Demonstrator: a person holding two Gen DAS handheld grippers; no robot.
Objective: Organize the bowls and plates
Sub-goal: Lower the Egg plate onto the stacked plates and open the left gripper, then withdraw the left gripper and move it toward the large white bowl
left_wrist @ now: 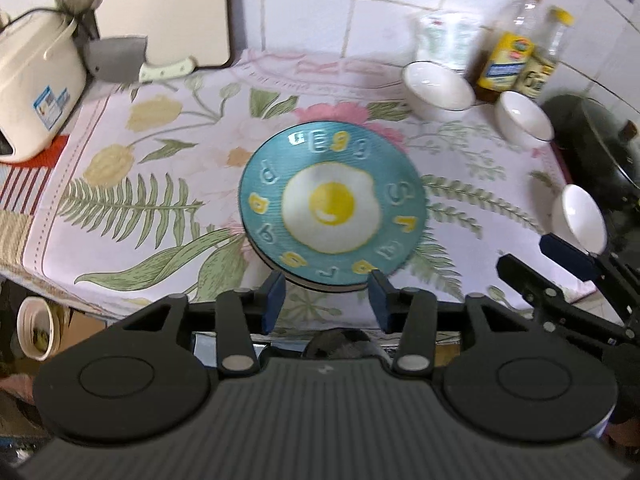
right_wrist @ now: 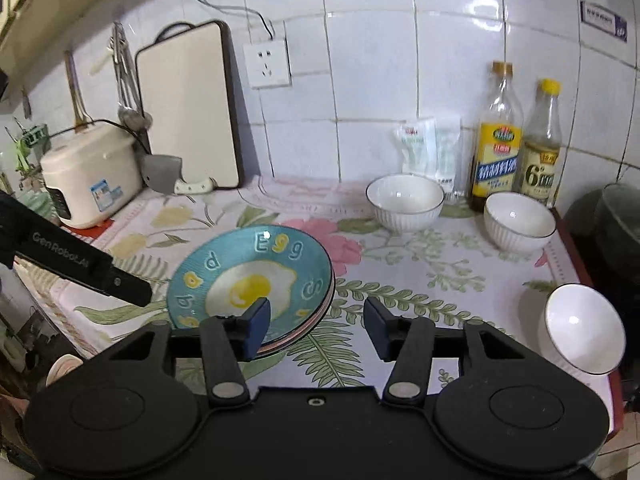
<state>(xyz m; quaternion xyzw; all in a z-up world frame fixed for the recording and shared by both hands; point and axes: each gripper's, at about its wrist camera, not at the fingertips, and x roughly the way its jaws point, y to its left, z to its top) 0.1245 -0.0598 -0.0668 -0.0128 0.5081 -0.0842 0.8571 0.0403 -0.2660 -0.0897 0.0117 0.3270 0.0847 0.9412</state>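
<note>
The teal egg plate point(left_wrist: 333, 204) topped a small stack of plates mid-counter on the floral cloth point(left_wrist: 160, 184), while three white bowls point(right_wrist: 405, 200) sat scattered to the right. The left gripper point(left_wrist: 327, 298) hung just before the stack, jaws wide and empty; the right gripper point(right_wrist: 316, 326) was likewise spread, holding nothing. Plates looked gathered; nesting the bowls probably came next. Behind stood white wall tiles point(right_wrist: 380, 60), a rice cooker point(right_wrist: 90, 174) and bottles point(right_wrist: 496, 140).
</note>
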